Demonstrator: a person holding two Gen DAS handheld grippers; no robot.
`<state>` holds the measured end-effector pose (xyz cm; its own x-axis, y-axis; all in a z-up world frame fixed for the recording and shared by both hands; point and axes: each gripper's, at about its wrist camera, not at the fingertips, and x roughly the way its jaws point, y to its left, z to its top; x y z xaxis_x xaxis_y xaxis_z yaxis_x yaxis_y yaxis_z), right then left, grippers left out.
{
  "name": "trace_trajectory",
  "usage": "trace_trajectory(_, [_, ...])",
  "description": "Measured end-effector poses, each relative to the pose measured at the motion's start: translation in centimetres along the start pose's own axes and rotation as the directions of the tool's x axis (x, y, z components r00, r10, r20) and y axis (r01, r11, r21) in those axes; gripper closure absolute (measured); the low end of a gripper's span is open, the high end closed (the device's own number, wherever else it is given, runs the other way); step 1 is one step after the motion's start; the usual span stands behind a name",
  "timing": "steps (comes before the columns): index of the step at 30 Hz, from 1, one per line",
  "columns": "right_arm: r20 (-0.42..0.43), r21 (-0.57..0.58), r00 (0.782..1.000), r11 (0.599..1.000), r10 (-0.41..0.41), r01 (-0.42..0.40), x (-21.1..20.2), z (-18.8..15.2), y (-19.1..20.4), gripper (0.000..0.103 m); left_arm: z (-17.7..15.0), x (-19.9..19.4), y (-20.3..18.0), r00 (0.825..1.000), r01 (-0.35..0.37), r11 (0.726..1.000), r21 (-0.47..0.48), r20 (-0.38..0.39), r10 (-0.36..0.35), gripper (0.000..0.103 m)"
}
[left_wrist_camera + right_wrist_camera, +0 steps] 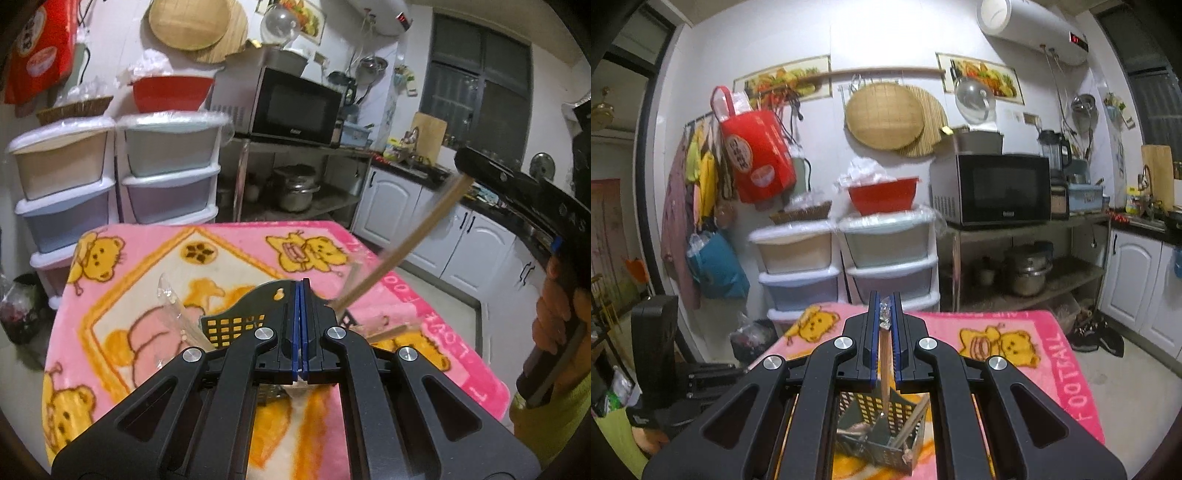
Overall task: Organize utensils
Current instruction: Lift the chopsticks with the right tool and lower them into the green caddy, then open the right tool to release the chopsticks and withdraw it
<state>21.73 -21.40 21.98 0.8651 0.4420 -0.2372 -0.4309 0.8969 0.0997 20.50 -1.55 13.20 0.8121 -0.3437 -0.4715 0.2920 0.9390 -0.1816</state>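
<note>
Counting from the left, the scene holds two black two-finger grippers, one dark perforated plastic utensil basket, and wooden chopsticks: one long stick in a grip and at least two more lying loose in the basket.

The left gripper (302, 291) has its blue-padded jaws pressed flat together with nothing between them. Just beyond and slightly left of its fingertips sits the dark perforated plastic utensil basket (236, 325) on the pink plush blanket with yellow bear prints (122, 295); the basket's top edge shows just past the jaw tips. A crinkled clear plastic wrapper (173, 306) lies left of the basket.

To the right of those fingers, a long pale wooden chopstick (402, 247) slants down toward the basket, its upper end pinched by the right gripper (466, 169), which a hand (557, 317) holds at the right edge of the view.

In the right wrist view, the right gripper (885, 306) is closed narrowly on that chopstick (885, 369), which runs down between the pads, with a scrap of clear wrapper at its top by the fingertips. The basket (879, 432) lies directly below the fingers, with loose chopsticks (914, 421) leaning inside it.
</note>
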Motion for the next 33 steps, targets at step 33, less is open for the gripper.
trace_trajectory(33, [-0.2, 0.04, 0.98, 0.999, 0.007, 0.001, 5.0, -6.1, -0.1, 0.07, -2.2, 3.1, 1.3, 0.996, -0.019, 1.0, -0.015, -0.082, 0.018, 0.083])
